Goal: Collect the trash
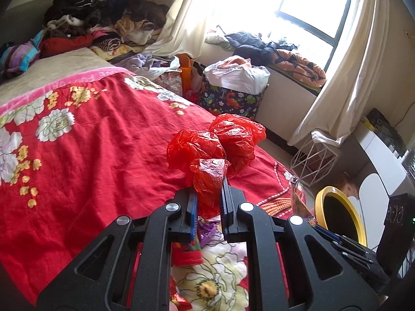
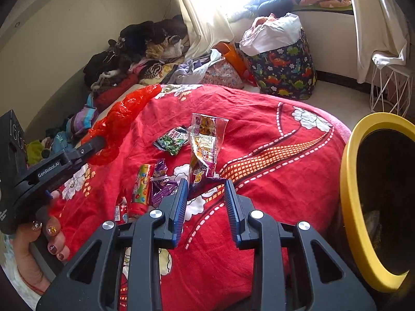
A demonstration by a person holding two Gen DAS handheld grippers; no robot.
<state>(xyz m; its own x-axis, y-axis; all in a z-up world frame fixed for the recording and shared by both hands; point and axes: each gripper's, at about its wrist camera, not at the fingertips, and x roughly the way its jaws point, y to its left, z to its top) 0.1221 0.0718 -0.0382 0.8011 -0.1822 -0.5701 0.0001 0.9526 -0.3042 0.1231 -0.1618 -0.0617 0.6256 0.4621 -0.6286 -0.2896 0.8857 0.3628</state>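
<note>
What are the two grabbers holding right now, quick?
Left gripper: shut on the red plastic bag.
Right gripper: shut on the crinkly snack wrapper, lifted above the bed.

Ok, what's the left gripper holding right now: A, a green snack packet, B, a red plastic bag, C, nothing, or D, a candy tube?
B: the left gripper is shut on the crumpled red plastic bag, lifted above the bed; the right-wrist view shows the same bag in it.

Cluttered bedroom: bed (image 1: 103, 142), clothes pile (image 1: 103, 13)
</note>
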